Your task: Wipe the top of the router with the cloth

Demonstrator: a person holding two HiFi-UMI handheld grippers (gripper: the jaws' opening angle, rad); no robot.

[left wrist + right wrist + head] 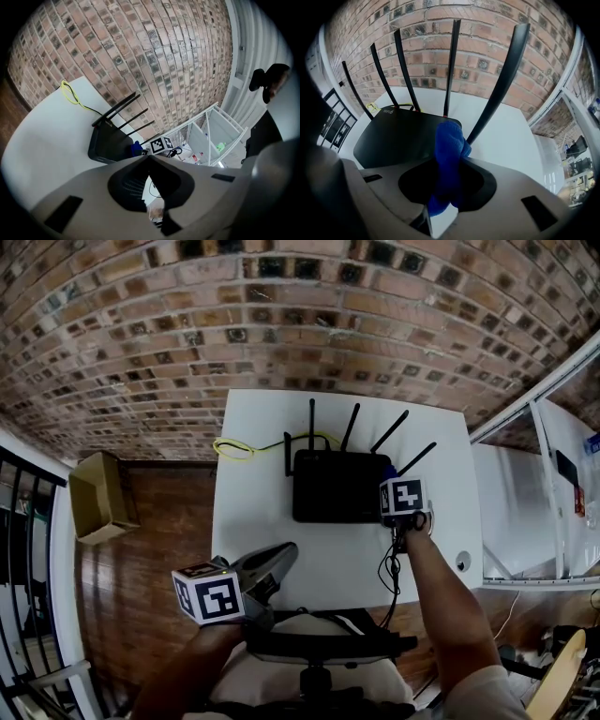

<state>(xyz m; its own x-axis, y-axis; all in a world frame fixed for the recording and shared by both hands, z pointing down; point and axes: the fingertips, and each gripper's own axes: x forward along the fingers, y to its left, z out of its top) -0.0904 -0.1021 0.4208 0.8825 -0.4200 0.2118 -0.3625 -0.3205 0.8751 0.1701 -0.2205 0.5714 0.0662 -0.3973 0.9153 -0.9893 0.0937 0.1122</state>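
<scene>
A black router [336, 487] with several upright antennas lies at the back middle of the white table [253, 521]. My right gripper [394, 486] is at the router's right edge, shut on a blue cloth [449, 147]. The cloth's free end hangs over the router's right rear corner [401, 136], beside an antenna. A bit of the cloth [389, 472] peeks out above the marker cube. My left gripper [284, 557] hovers over the table's front left, shut with nothing in it, away from the router [108, 143]. In the left gripper view its jaws [149, 157] meet, and the cloth [136, 149] is seen far off.
A yellow cable [234, 448] loops at the table's back left. A black cable [388, 574] trails off the front right edge. A cardboard box [98, 498] sits on the wood floor at left. White shelving [539, 512] stands at right. A brick wall lies behind.
</scene>
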